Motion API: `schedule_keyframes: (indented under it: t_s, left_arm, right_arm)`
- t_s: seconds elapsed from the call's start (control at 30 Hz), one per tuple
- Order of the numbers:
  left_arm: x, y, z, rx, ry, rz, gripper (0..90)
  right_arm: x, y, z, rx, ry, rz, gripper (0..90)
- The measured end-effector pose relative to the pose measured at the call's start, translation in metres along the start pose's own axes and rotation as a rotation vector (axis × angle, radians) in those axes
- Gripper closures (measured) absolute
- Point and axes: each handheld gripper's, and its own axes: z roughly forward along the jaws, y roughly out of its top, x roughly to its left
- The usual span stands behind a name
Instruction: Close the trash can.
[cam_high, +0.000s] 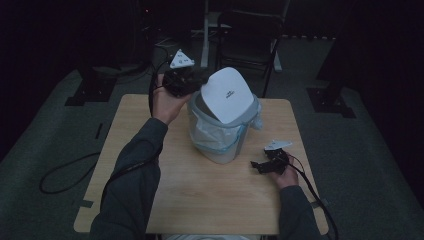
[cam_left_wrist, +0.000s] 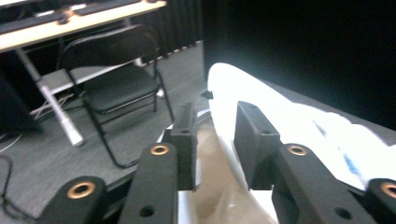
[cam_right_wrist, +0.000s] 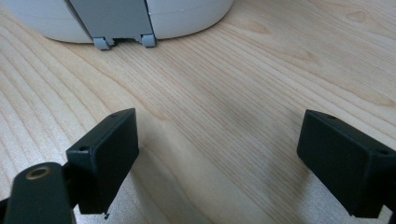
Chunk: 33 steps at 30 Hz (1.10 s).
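Right gripper (cam_high: 263, 165): nearest the person, at about 4 o'clock from the bin, resting low on the wooden table (cam_high: 215, 200). Its jaws are spread wide with bare wood between them – it appears parked, ready to help.

Open room: the table's near half is bare from 5 to 8 o'clock, so the right hand has free space toward the bin's base. The right edge lies close beside that hand.

Bin (cam_high: 222, 135): a small pale waste bin with a white liner, standing upright at the table's centre. Its grey foot (cam_right_wrist: 122, 21) faces the right gripper.

Lid (cam_high: 227, 94): white, tipped up on edge above the rim, leaning toward 12 o'clock.

Left gripper (cam_left_wrist: 212, 140): raised at 10 o'clock from the bin. Its jaws sit narrowly either side of the lid's edge – whether they actually pinch it I cannot tell. Likely it is propping the lid open.

Beyond: a folding chair (cam_high: 250, 30) past the far edge, on dark floor.
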Motion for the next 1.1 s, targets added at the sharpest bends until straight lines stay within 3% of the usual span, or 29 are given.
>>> schedule_keyframes:
  t_s: [0.1,0.37,0.67,0.97,1.1]
  left_arm:
    - [0.001,-0.007,0.007,0.055,0.031,0.048,77.6]
    - [0.0,-0.019,0.026,0.104,0.007,0.044,86.1]
    - [0.005,-0.026,0.039,0.108,-0.03,-0.025,90.0]
    - [0.007,-0.03,0.05,0.122,-0.039,-0.051,90.0]
    - [0.013,-0.032,0.052,0.107,-0.07,-0.094,90.0]
  right_arm:
    - [0.0,0.0,0.0,0.0,0.0,0.0,11.9]
    - [0.0,0.0,0.0,0.0,0.0,0.001,11.9]
    - [0.0,0.0,0.0,0.0,0.0,0.001,11.9]
    - [0.0,0.0,0.0,0.0,0.0,0.001,11.9]
    - [0.0,0.0,0.0,0.0,0.0,0.001,11.9]
